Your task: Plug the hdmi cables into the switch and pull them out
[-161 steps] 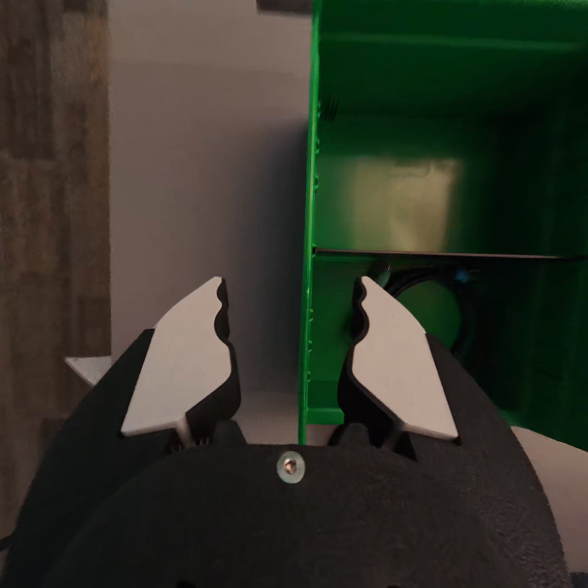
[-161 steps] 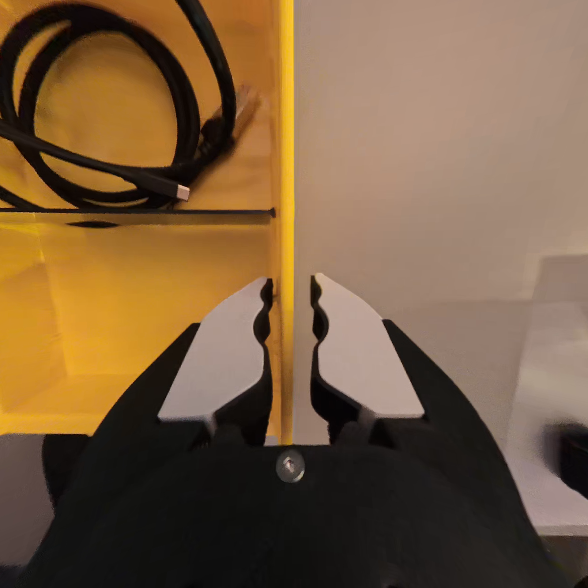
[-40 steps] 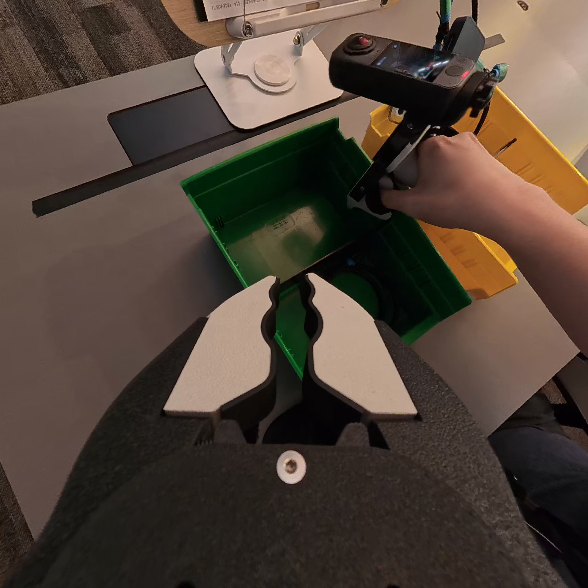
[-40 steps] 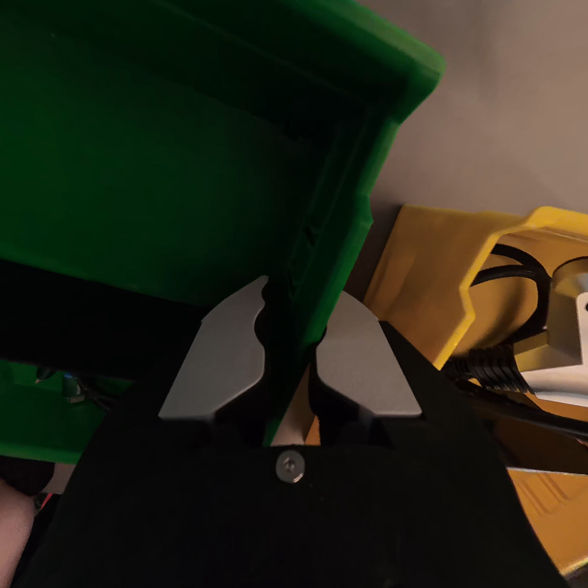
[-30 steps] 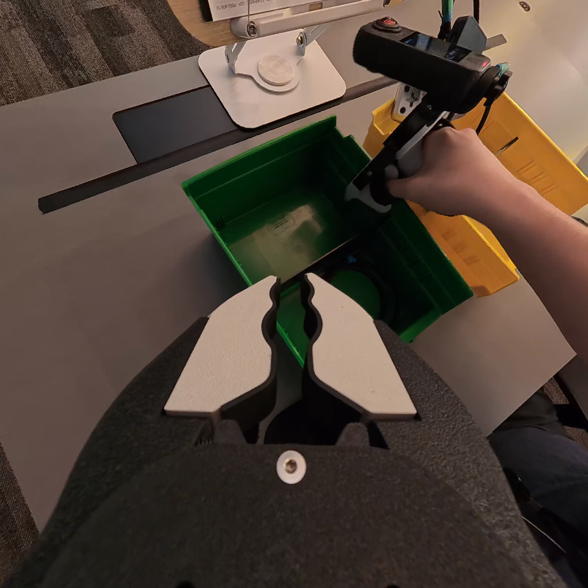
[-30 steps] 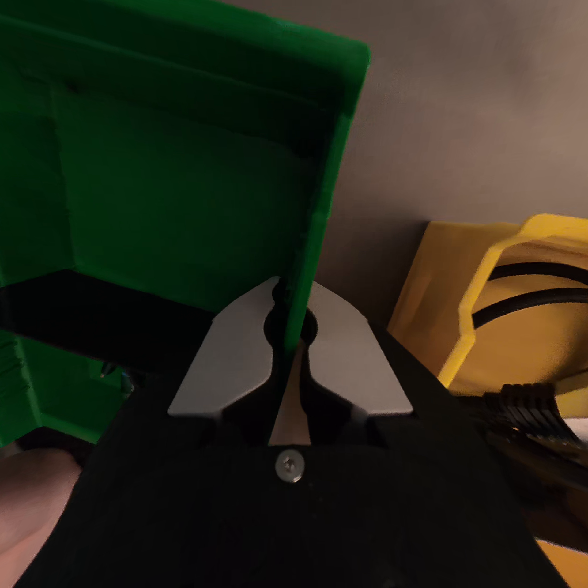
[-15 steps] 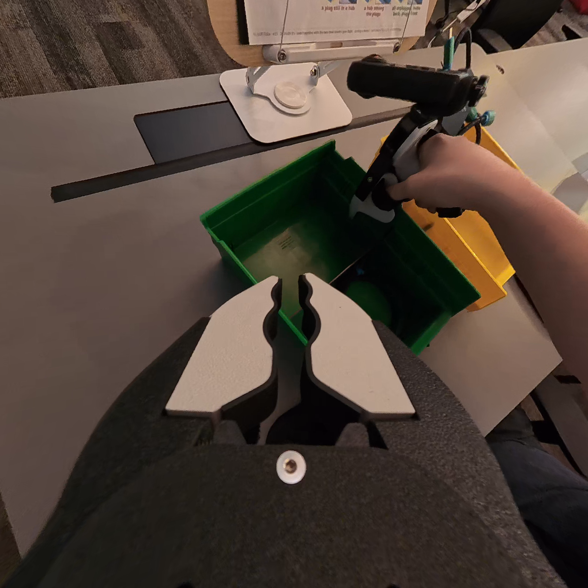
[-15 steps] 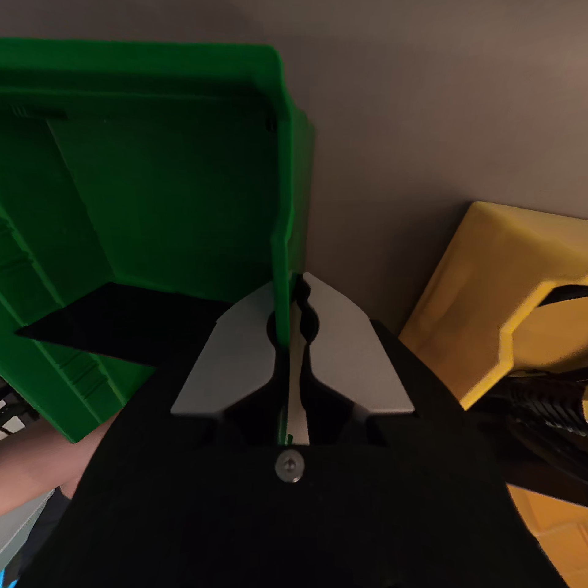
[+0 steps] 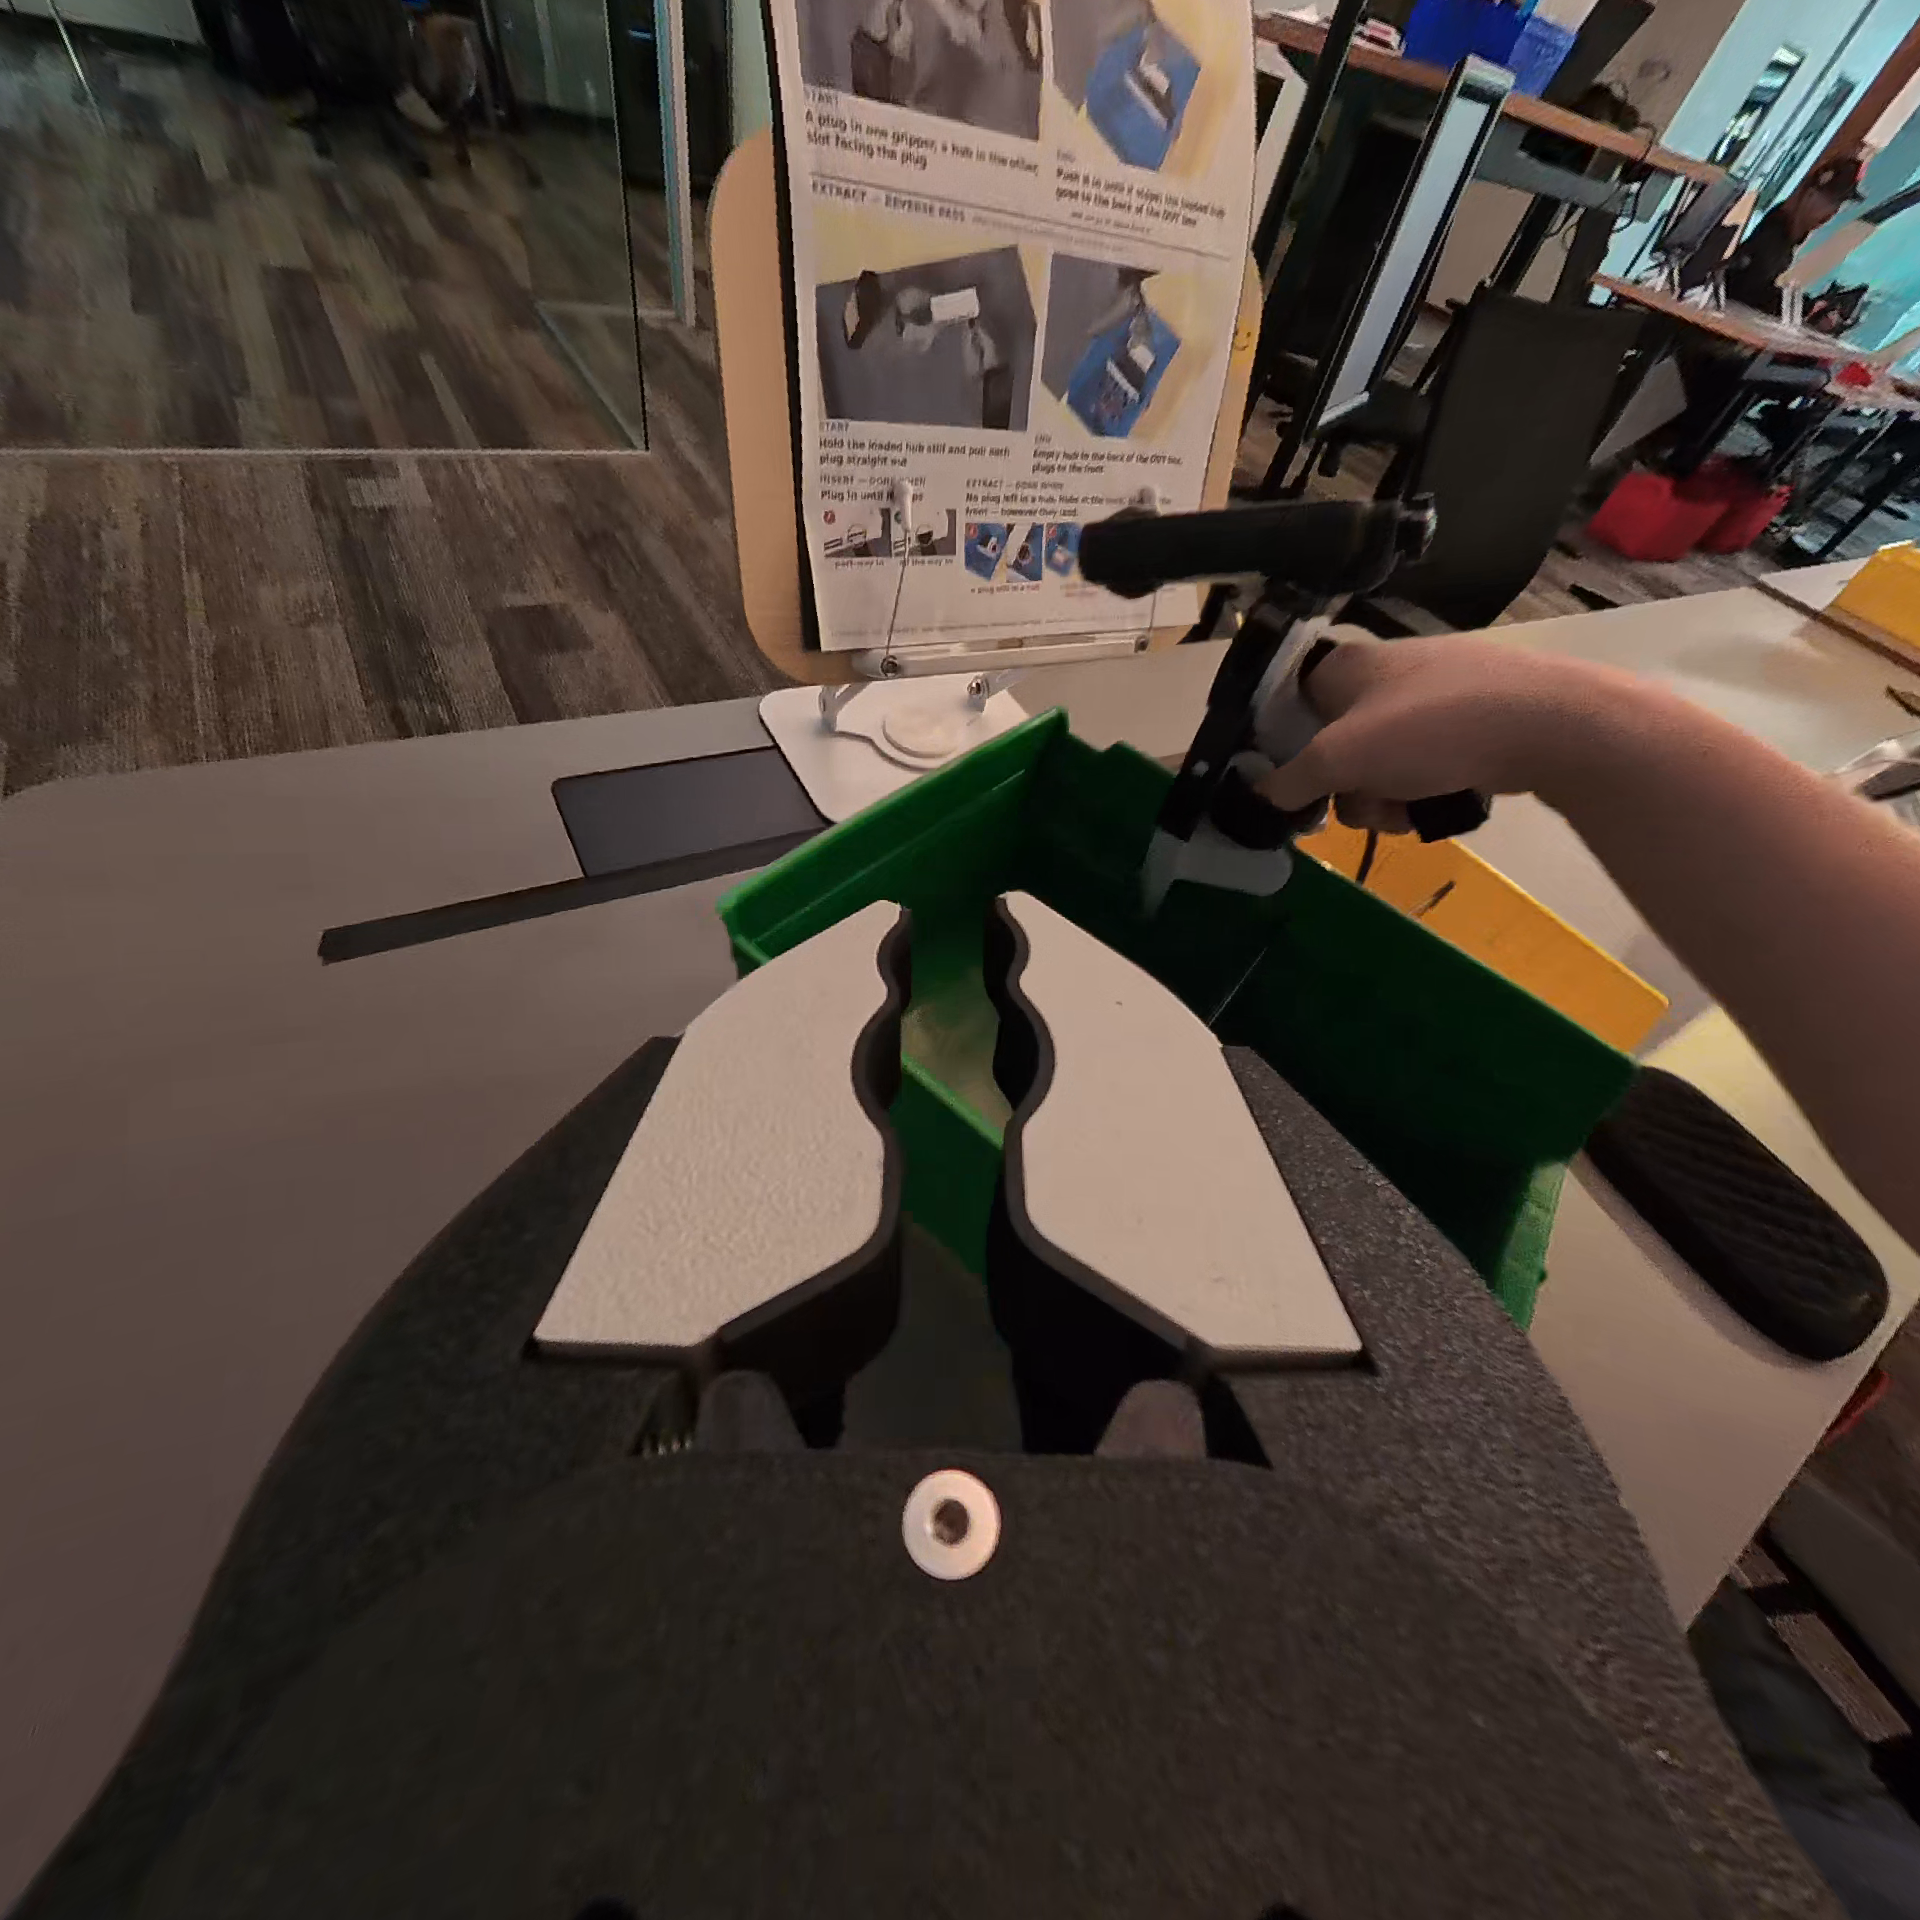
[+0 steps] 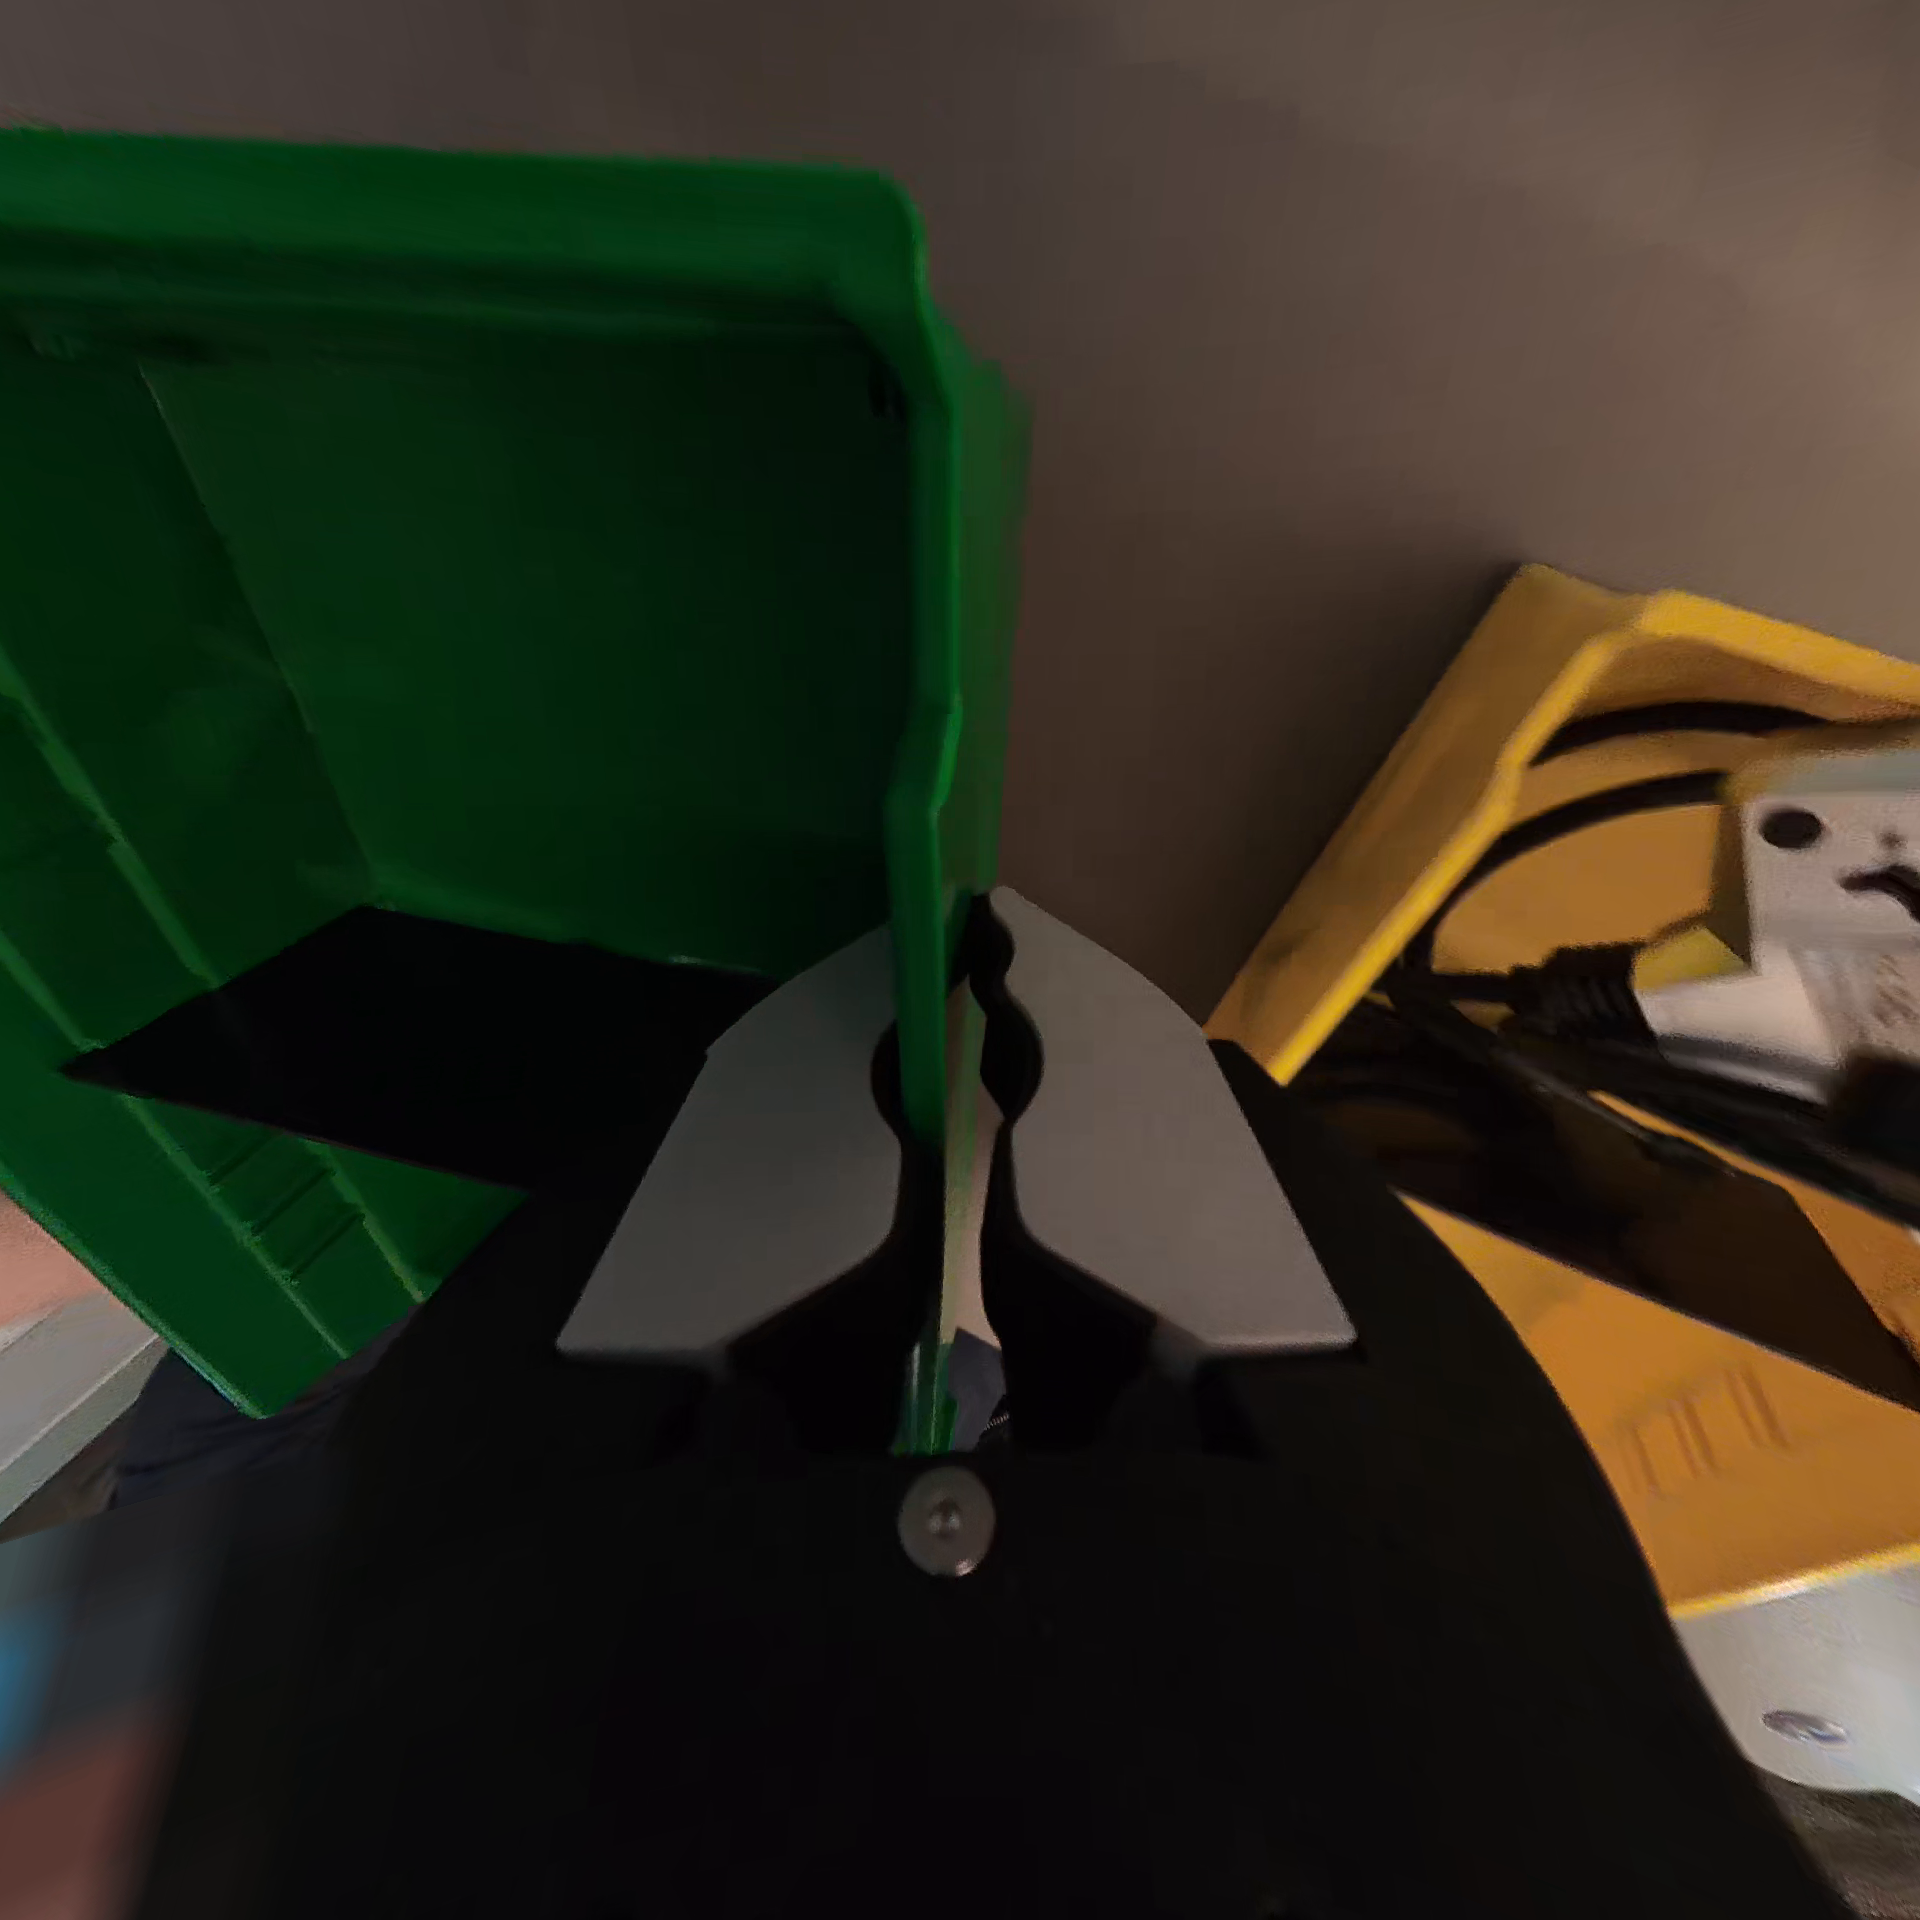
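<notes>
My grey worktop (image 9: 312, 1039) sits in an office with striped wood-look flooring (image 9: 260, 312) and a glass partition behind it; a stand (image 9: 997, 343) holding an instruction sheet rises at the worktop's far edge. From the left wrist view I see my left gripper (image 9: 945, 930) hovering over the near wall of the green bin (image 9: 1403, 1039), jaws narrowly parted and holding nothing. Across it, a hand (image 9: 1423, 738) holds my right gripper (image 9: 1164, 883) on the bin's far wall. Only the right wrist view shows that grip up close: the right gripper (image 10: 951, 940) has its jaws closed on the green wall. It alone shows black HDMI cables (image 10: 1558, 1049) and a white switch (image 10: 1849, 935) lying in the yellow bin (image 10: 1507, 727) to the right. A black padded armrest (image 9: 1735, 1216) juts in beyond the green bin's corner.
</notes>
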Tool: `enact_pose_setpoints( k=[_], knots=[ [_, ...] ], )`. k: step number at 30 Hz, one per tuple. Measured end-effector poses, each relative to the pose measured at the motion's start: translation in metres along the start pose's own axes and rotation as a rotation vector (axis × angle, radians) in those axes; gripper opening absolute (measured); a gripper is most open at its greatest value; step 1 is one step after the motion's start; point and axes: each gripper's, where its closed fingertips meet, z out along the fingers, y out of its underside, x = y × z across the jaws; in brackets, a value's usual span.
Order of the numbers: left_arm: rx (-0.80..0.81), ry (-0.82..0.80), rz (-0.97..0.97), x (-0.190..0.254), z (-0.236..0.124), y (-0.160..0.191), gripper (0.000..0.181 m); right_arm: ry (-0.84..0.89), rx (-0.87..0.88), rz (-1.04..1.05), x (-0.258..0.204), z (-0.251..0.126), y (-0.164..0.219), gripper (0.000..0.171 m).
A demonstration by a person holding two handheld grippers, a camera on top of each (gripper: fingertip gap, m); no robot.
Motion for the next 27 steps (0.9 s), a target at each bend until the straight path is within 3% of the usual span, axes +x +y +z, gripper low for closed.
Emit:
enact_pose_setpoints(
  k=[7,15,22,27],
  knots=[
    [-0.019,0.002,0.038,0.013,0.002,0.002,0.012,-0.023,0.085,0.004,0.045,-0.081,0.042,0.006],
    [-0.062,0.105,0.150,0.068,0.026,0.005,0.013,0.058,0.113,0.230,0.190,-0.145,0.147,0.007],
    [-0.155,0.157,0.336,0.131,0.065,0.026,0.017,0.046,0.169,0.431,0.310,-0.167,0.241,0.007],
    [-0.242,0.218,0.470,0.172,0.091,0.054,0.018,0.024,0.197,0.514,0.381,-0.166,0.282,0.007]
  ],
)
